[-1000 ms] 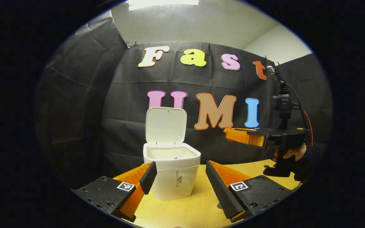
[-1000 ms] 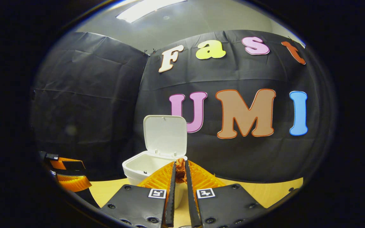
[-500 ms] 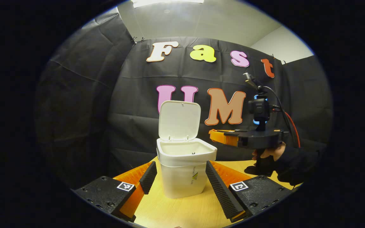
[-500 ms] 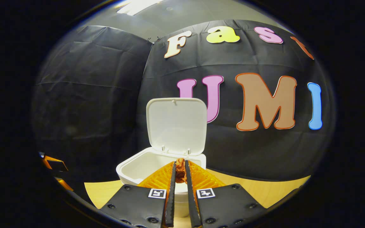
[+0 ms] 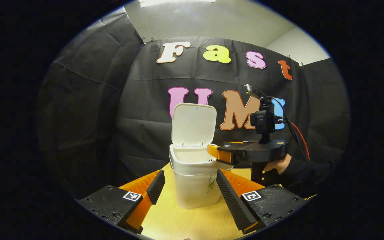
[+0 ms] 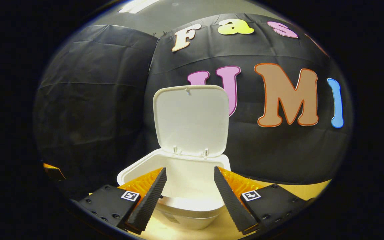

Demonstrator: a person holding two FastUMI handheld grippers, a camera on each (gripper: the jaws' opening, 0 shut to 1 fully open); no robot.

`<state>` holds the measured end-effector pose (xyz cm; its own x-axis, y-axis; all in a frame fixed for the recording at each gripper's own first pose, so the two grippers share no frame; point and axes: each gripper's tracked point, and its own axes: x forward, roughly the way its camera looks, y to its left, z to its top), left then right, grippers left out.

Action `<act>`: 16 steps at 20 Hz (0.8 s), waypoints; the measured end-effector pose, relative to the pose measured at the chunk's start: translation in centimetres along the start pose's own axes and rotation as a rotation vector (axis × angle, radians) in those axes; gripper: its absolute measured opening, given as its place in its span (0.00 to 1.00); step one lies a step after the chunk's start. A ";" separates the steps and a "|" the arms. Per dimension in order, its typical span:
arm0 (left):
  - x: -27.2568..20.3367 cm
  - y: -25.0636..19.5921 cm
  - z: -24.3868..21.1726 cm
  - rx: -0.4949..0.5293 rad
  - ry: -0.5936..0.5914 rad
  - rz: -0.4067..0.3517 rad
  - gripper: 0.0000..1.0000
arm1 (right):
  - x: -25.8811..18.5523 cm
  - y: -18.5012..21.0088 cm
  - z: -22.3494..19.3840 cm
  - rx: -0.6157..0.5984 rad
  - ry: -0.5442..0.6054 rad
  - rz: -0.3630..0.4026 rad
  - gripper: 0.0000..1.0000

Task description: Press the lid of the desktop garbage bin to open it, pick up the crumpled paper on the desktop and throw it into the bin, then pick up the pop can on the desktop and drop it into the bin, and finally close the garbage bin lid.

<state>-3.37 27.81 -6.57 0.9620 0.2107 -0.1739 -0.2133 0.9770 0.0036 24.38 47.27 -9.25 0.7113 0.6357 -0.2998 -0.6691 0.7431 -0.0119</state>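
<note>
The white desktop bin (image 5: 195,190) stands on the wooden table (image 5: 178,223) with its lid (image 5: 194,125) raised upright. My left gripper (image 5: 189,180) is open and low in front of the bin, which sits beyond its fingers. My right gripper (image 5: 219,154), held by a hand (image 5: 275,165), hovers at the bin's right rim. In the right gripper view, the right gripper (image 6: 190,171) is open over the bin's mouth (image 6: 192,181), with nothing between its fingers. The lid (image 6: 192,120) stands just behind. The bin's inside is too bright to make out.
Black cloth walls close in the table at the back and on both sides. Bare tabletop (image 6: 298,191) lies to the right of the bin. A dark sleeve (image 5: 303,170) reaches in from the right.
My right gripper moved forward over the bin and opened; the brownish crumpled paper pinched between its fingers is gone from them. The left gripper drew slightly closer to the bin.
</note>
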 end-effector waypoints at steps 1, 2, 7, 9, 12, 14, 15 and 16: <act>0.2 -0.4 0.0 0.001 -0.002 -0.006 0.93 | -0.7 -0.3 0.8 -0.002 -0.020 -0.006 0.98; 0.4 -0.8 0.1 0.000 -0.007 -0.014 0.94 | -1.5 -0.3 1.5 0.001 -0.047 -0.005 0.95; 1.6 -3.8 0.2 -0.002 -0.018 -0.065 0.93 | -7.4 -2.6 4.8 -0.006 -0.161 -0.046 0.95; 2.0 -5.6 0.6 0.001 -0.029 -0.099 0.93 | -9.8 -4.0 5.2 -0.003 -0.186 -0.075 0.95; 2.6 -8.6 0.9 0.020 -0.039 -0.157 0.93 | -13.3 -6.9 5.7 0.017 -0.216 -0.136 0.98; 2.8 -10.8 1.0 0.026 -0.046 -0.200 0.93 | -15.9 -9.2 5.8 0.030 -0.237 -0.188 0.98; 2.9 -12.0 1.0 0.027 -0.047 -0.220 0.93 | -17.4 -10.5 5.9 0.035 -0.246 -0.219 0.95; 3.0 -13.1 0.9 0.024 -0.047 -0.238 0.93 | -18.9 -11.7 5.7 0.038 -0.255 -0.252 0.95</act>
<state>2.49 15.72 -6.28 0.9916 -0.0252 -0.1270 0.0243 0.9997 -0.0081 20.03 27.76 2.01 0.8871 0.4596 -0.0439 -0.4607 0.8874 -0.0185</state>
